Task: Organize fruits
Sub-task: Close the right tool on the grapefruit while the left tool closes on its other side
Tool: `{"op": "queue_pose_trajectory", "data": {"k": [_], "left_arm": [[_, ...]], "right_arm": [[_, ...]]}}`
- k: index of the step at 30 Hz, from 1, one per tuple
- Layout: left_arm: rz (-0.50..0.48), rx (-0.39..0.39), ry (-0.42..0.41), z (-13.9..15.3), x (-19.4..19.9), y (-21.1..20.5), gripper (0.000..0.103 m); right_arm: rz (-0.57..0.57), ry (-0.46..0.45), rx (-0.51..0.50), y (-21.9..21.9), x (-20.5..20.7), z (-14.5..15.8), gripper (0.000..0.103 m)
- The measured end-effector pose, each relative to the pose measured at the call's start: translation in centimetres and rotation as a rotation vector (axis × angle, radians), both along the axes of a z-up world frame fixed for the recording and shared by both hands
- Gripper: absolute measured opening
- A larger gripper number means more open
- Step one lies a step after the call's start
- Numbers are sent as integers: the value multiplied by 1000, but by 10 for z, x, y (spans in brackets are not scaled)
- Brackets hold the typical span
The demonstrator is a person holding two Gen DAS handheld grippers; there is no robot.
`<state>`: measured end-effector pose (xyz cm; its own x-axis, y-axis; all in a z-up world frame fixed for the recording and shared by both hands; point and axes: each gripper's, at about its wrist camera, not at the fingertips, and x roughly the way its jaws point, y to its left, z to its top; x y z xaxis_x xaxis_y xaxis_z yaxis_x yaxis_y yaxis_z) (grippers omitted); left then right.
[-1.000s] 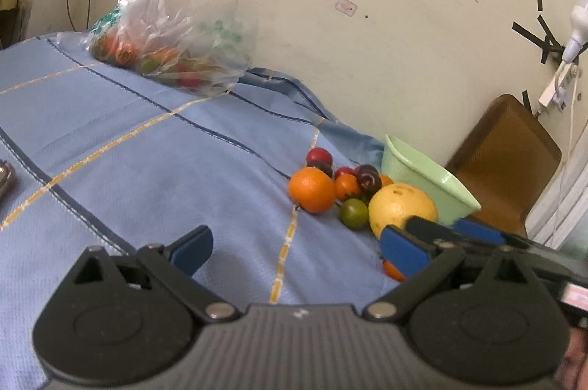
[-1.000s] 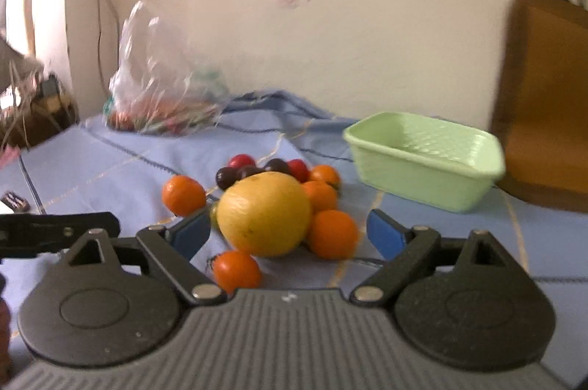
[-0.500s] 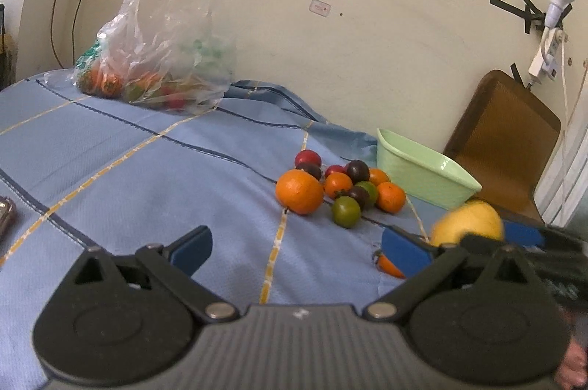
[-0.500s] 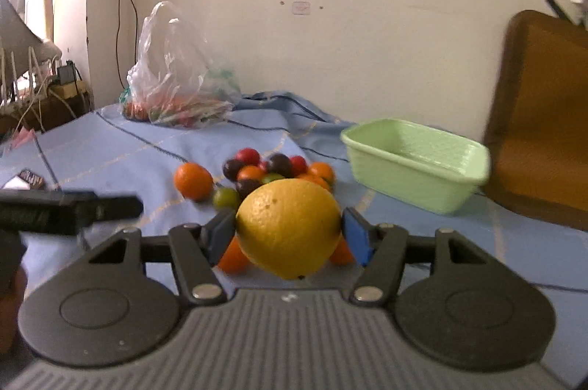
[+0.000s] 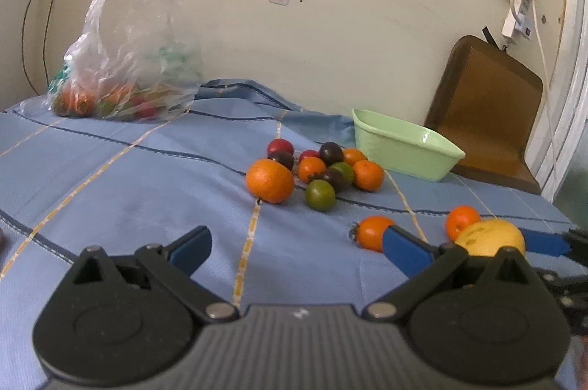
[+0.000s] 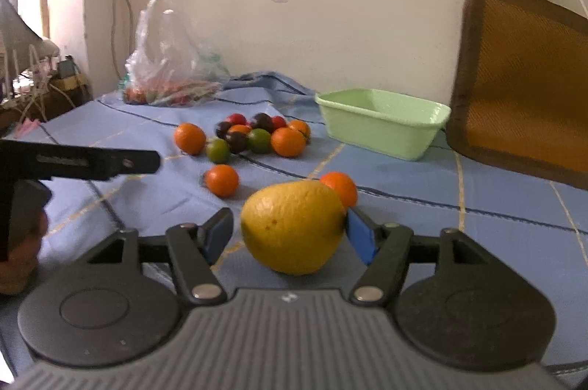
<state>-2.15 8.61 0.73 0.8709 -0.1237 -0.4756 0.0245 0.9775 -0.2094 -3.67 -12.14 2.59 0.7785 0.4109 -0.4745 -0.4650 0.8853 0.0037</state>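
right wrist view: yellow fruit [image 6: 294, 228] caught between jaws that had just been opening

the right gripper [image 6: 288, 230] was seen slackened: only its right pad touched the fruit and a gap showed at the left pad, so the fruit was judged released on the blue cloth [image 6: 441, 235]. its long axis was tilted, narrow end up and to the right. the green tub [image 6: 382, 136] lay ahead and rightward, well apart. the left gripper [image 5: 297, 244], spread and empty, was judged the farther.
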Motion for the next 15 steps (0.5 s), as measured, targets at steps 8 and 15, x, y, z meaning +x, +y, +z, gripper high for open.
{"op": "queue_pose_trajectory", "data": {"k": [8,15], "left_arm": [[-2,-103,-9,3,-7,14,103],[-8,-222,23,3,-13,24,103]], "right_arm": [[157,-35,78,17,-19,12,79],[328,94,254,31,-6,16,79]]}}
